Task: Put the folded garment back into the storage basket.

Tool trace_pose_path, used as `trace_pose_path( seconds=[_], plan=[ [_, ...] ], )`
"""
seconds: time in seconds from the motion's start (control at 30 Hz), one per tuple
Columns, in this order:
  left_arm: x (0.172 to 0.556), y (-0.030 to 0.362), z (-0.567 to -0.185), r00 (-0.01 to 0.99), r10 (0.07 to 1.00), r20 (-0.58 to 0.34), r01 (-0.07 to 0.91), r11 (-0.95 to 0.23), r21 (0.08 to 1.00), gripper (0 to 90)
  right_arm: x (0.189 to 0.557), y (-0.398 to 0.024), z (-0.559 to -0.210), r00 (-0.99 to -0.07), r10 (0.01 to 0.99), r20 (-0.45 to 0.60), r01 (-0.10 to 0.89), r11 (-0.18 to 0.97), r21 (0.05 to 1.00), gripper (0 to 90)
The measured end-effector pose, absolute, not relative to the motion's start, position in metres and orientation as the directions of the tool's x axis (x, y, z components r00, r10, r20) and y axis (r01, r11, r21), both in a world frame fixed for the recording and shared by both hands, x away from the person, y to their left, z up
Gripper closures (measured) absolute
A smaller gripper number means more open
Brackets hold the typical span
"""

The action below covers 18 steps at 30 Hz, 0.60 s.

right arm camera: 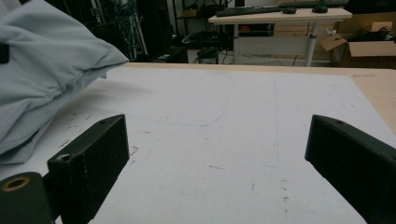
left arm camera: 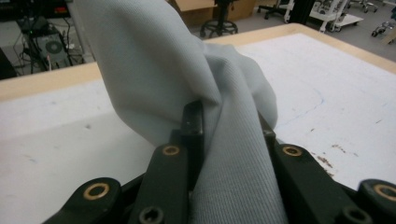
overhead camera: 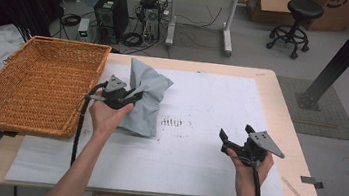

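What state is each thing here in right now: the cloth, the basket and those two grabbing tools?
Grey cloth: bunched, lifted at one end, lower end on the table.
Left hand-held gripper: shut on the grey cloth.
Right hand-held gripper: open, nothing between its jaws.
Wicker basket: upright at the table's left edge, nothing inside.

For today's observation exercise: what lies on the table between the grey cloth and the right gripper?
Only bare white mat with faint dark smudges, per the high view, separates the grey cloth from the right gripper.
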State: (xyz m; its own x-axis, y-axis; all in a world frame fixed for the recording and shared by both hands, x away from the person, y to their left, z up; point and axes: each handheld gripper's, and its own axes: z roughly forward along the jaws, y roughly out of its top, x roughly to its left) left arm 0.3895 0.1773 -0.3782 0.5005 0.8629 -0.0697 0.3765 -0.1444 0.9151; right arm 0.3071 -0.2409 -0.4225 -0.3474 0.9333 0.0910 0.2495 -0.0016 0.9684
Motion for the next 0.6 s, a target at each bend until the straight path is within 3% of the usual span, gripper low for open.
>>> trace_pose_path(
  seconds=[0.4, 0.6],
  plan=[
    [0.377, 0.250, -0.312, 0.447, 0.893, -0.057, 0.308, -0.094, 0.947, 74.4, 0.309, -0.228, -0.421, -0.365, 0.927, 0.088, 0.249, 0.006, 0.968, 6.3],
    [0.377, 0.300, -0.303, 0.400, 0.914, -0.069, 0.342, -0.079, 0.936, 74.3, 0.311, -0.225, -0.421, -0.369, 0.925, 0.089, 0.252, 0.008, 0.968, 6.3]
  ],
)
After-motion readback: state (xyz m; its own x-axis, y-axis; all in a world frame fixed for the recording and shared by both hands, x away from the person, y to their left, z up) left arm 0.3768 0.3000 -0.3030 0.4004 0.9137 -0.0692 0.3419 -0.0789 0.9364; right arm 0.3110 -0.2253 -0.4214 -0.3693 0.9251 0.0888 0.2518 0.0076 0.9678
